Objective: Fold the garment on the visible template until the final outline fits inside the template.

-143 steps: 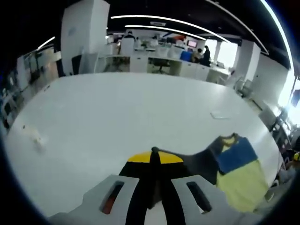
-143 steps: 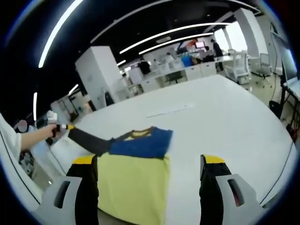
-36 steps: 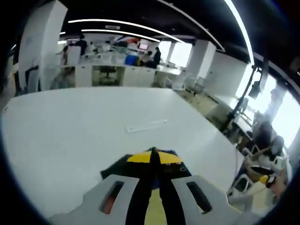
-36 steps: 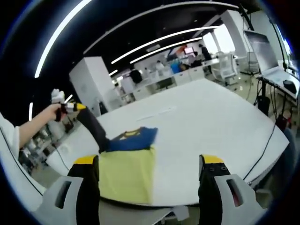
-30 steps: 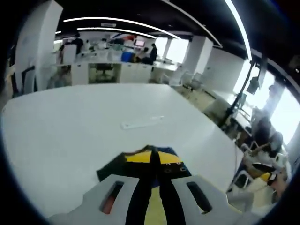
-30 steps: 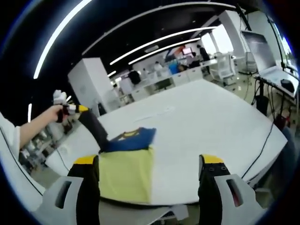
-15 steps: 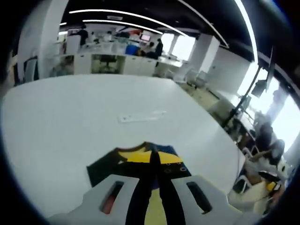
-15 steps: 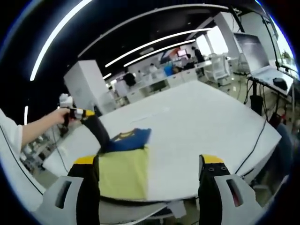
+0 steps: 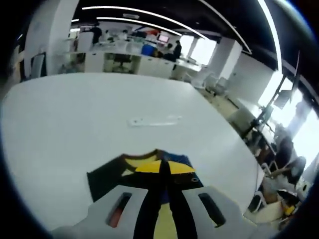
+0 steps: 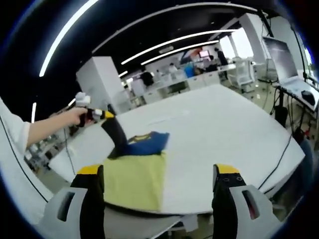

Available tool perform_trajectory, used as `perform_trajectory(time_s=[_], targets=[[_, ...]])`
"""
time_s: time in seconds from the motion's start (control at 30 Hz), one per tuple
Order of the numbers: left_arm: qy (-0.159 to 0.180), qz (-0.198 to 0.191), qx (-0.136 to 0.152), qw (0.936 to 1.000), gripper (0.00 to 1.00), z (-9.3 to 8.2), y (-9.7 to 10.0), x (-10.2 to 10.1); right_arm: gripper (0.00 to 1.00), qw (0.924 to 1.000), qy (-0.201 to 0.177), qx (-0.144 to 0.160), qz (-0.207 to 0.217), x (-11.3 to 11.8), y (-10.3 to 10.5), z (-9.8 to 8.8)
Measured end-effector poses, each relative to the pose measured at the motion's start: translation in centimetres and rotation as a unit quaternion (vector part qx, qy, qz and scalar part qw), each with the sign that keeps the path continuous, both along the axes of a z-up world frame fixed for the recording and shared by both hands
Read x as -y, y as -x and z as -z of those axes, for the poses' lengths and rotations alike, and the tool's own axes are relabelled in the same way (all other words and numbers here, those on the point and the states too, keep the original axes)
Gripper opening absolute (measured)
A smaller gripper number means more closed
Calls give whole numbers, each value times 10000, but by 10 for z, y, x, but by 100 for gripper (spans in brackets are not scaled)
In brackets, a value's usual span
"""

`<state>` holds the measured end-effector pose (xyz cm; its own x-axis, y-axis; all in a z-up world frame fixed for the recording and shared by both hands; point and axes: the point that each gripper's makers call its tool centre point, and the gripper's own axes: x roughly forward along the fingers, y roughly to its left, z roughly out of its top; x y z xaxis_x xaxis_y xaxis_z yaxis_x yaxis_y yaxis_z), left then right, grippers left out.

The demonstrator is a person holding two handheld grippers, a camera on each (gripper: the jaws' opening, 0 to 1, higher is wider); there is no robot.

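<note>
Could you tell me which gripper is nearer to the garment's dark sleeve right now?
Left. The left gripper is shut on the dark sleeve, holding it up above the garment. The right gripper hangs open nearer the person, back from the sleeve, its jaws spread wide.

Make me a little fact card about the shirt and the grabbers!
shirt: yellow body, blue top, dark sleeves, lying on the white table
lifted part: one dark sleeve, raised off the table
left gripper: shut on the sleeve
right gripper: jaws wide apart, holding nothing
also on table: thin pale strip
</note>
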<state>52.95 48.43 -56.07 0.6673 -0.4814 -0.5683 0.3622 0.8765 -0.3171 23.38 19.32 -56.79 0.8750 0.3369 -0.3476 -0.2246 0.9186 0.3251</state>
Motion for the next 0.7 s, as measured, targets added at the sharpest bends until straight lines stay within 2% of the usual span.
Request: perform_trajectory(time_s=[0.13, 0.4, 0.7], targets=[[-10, 15, -71, 10000, 0, 6, 0, 4, 92, 9999, -17, 24, -149, -4, -6, 0], [-9, 1, -197, 9998, 0, 15, -2, 16, 99, 9971, 329, -66, -690, -13, -13, 9], [46, -108, -305, 9995, 0, 21, -6, 28, 99, 9930, 462, -187, -1069, -18, -20, 18]])
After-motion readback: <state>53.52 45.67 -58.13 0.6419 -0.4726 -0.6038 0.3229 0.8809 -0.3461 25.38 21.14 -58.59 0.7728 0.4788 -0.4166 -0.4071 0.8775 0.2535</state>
